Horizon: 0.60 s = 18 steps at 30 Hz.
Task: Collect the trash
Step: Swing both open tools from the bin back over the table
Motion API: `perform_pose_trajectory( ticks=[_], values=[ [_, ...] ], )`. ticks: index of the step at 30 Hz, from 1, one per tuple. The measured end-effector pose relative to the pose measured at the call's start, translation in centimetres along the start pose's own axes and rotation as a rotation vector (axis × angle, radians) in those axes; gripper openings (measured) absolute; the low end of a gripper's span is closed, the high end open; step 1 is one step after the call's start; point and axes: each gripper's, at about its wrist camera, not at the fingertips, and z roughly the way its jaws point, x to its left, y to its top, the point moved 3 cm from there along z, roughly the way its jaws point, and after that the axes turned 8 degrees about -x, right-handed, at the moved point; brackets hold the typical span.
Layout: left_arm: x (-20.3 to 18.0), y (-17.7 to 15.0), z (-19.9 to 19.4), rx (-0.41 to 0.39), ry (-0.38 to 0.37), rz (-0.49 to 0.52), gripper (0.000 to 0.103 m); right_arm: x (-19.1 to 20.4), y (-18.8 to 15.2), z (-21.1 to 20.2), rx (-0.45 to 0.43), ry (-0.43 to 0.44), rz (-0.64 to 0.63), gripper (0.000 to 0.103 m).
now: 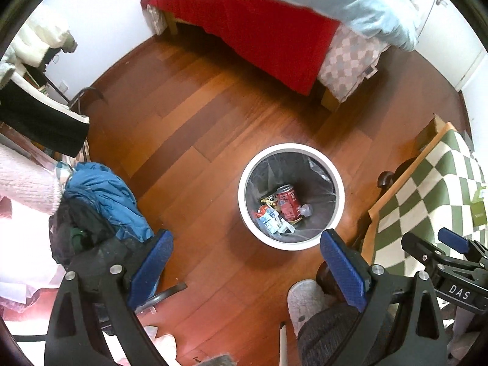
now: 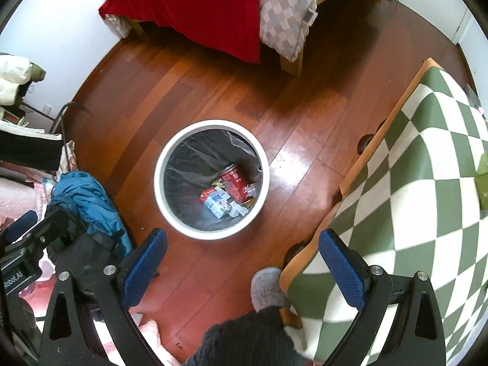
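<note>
A white round trash bin point(image 1: 291, 149) with a dark liner stands on the wooden floor; it also shows in the right wrist view point(image 2: 210, 125). Inside lie a red can point(image 1: 288, 201), a small carton point(image 1: 270, 218) and wrappers; the can point(image 2: 235, 183) and the carton point(image 2: 218, 202) show in the right wrist view too. My left gripper point(image 1: 245, 267) is open and empty, held above the floor just in front of the bin. My right gripper point(image 2: 242, 263) is open and empty, over the floor beside the table's edge. The right gripper also shows in the left wrist view point(image 1: 442, 247).
A table with a green-and-white checked cloth point(image 2: 411, 183) stands at the right. A bed with a red sheet point(image 1: 259, 33) is at the back. A pile of clothes with a blue jacket point(image 1: 103, 195) lies at the left. A grey slipper point(image 2: 267, 286) is near the table.
</note>
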Motion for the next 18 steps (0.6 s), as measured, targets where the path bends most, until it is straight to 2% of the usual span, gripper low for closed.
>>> perform_pose_trajectory(
  ticks=[11,18],
  values=[
    [-1.0,-0.4,-10.4,-0.157,-0.028,0.016,0.099,-0.1,-2.3,-13.0,-0.186,0.090,0.022,0.101],
    [-4.9,-1.0,-13.8,-0.221,-0.043,0.065,0.099,-2.7,-4.2,-20.5,-0.292,0.177,0.113,0.101]
  ],
)
